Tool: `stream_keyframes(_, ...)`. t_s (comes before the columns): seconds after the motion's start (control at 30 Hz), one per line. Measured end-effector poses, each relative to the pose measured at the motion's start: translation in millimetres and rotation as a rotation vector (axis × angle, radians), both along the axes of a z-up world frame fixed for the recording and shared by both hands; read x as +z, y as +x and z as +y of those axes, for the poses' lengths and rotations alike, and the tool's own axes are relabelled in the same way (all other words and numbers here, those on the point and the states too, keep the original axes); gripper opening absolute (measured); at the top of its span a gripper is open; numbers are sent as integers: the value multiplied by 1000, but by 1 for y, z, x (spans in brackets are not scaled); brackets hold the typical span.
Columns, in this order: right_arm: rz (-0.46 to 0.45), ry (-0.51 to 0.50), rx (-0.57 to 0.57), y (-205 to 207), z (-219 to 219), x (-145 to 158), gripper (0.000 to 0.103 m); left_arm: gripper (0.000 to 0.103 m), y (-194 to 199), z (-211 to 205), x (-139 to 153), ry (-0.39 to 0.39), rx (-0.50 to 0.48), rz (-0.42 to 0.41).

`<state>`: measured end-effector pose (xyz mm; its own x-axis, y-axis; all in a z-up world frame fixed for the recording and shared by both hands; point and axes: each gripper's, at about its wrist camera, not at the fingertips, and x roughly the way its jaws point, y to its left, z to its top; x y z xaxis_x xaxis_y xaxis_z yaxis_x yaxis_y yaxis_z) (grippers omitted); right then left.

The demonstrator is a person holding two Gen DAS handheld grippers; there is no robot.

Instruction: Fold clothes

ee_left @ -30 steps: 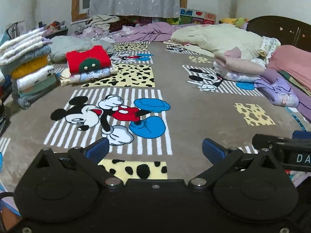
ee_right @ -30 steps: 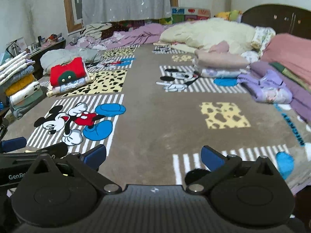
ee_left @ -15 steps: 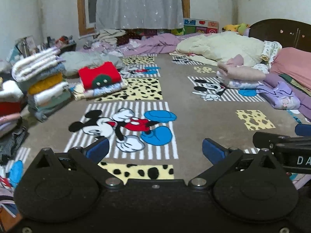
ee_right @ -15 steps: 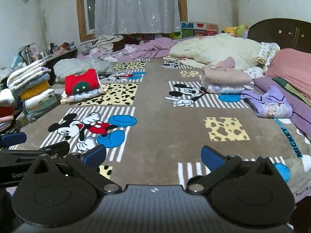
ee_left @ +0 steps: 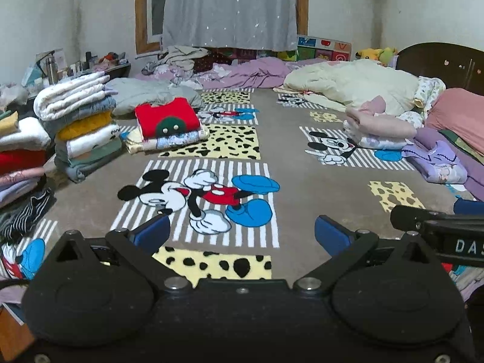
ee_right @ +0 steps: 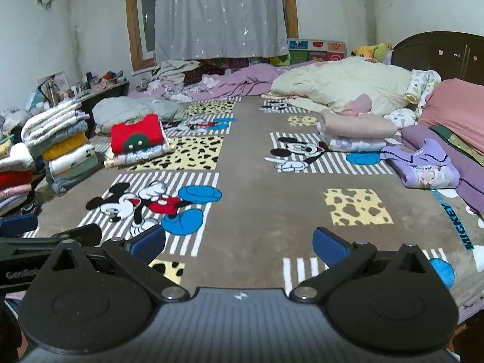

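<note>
Both tools are hanging spread and empty over the grey cartoon-mouse printed blanket covering the bed: the left tool is showing its blue pads wide apart with nothing between them, and the right tool is doing the same beside it. No garment is lying in the working area in front of them, so the step in hand appears to be choosing and fetching the next piece. Folded work is sitting at ten o'clock, where the red folded sweater with a green patch is resting on a small pile and the tall stack of folded white, yellow and grey clothes is standing at nine o'clock; another folded pink and white pile is lying at one o'clock. The lilac printed top at two o'clock is looking only loosely laid, and the rumpled purple and cream bedding at twelve o'clock may be hiding more items. To do this step well, I judge the person should be reaching for a loose garment by its shoulder seams or hem with both tools, lifting it clear of neighbouring piles and spreading it flat on the bare middle of the blanket before creasing. Each tool's black body is blocking the nearest strip of blanket, and the leftmost piles are being cut off by the frame edge.
</note>
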<state>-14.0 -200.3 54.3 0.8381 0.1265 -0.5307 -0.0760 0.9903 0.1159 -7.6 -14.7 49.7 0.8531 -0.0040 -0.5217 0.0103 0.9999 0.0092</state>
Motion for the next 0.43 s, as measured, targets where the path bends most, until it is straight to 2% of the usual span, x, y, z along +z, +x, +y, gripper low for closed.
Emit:
stream_keyframes(0.13, 23, 6, -4, 2, -2, -7, 103, 103, 5, -7, -2, 29, -1, 4)
stream_keyframes(0.43, 44, 5, -28, 14, -6, -16, 103, 103, 14, -3, -7, -3, -14, 21)
